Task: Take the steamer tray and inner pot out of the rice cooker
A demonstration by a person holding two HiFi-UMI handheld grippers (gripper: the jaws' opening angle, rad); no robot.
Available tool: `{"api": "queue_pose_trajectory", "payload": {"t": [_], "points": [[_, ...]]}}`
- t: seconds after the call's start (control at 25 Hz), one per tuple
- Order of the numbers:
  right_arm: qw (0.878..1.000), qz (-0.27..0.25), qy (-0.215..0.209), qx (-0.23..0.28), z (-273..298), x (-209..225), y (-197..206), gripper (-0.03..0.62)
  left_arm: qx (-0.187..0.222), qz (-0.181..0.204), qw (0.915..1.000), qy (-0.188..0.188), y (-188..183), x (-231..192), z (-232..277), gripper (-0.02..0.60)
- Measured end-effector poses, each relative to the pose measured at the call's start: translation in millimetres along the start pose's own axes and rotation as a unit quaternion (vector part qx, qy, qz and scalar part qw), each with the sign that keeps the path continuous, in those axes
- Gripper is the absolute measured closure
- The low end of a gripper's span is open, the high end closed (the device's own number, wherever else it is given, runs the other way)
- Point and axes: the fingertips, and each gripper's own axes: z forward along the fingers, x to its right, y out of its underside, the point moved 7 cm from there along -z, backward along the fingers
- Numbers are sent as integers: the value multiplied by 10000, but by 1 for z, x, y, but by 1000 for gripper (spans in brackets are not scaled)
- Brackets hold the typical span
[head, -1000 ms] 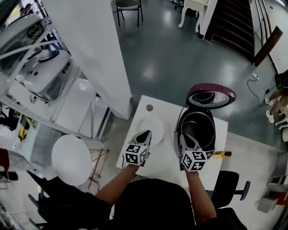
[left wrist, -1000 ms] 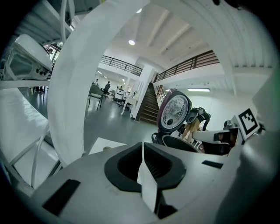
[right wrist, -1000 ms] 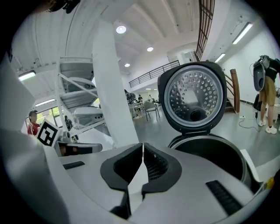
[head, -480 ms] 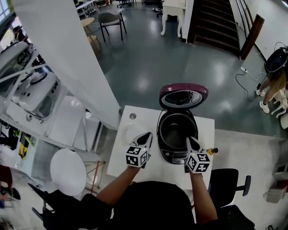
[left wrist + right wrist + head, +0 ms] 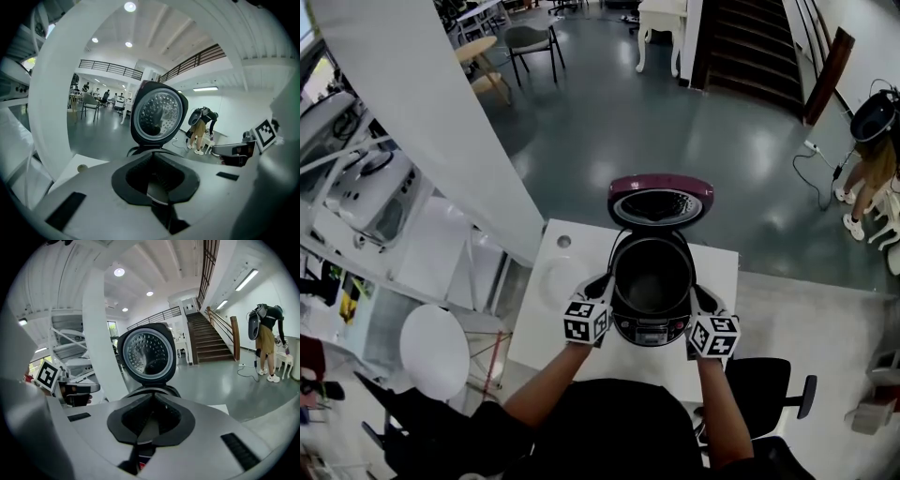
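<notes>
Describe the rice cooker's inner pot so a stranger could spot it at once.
On the white rectangular table stands a dark rice cooker with its maroon-edged round lid raised. The inner pot is the dark round bowl seated in the cooker's open body. Unlike the shallow white round dish to its left, it is deep and dark.

The person wears a black top [image 5: 623, 427] whose sleeves leave the forearms bare. The left gripper [image 5: 601, 281] and right gripper [image 5: 699, 292] look alike: pale grey-white shells that taper to dark tips. Each carries a cube at the rear, the left cube [image 5: 586, 322] and the right cube [image 5: 713, 336], white with black square markers on its faces. In the gripper views each shell shows a rounded black recess around ribbed black jaw pads, and flat black rectangular strips set into the grey surface.
</notes>
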Motion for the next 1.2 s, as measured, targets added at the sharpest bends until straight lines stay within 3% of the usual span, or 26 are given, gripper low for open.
{"api": "queue_pose_trajectory", "payload": {"t": [0.44,0.64,0.68,0.76,1.2], "points": [[9995,-104,-163,-255,20,32,7,585,-222,65,9990,-369,9,0,20,568],[9975,-193,-229,-646,44,41,12,580,-468,165,9978,-446,15,-13,31,565],[9967,-214,-274,-737,50,43,14,562,-547,165,9974,-443,17,-15,35,550],[9944,-277,-345,-955,59,45,18,477,-692,164,9965,-441,23,-19,43,460],[9818,-678,-347,-1742,94,59,36,451,-1390,438,9886,-375,42,-26,80,443]]}}
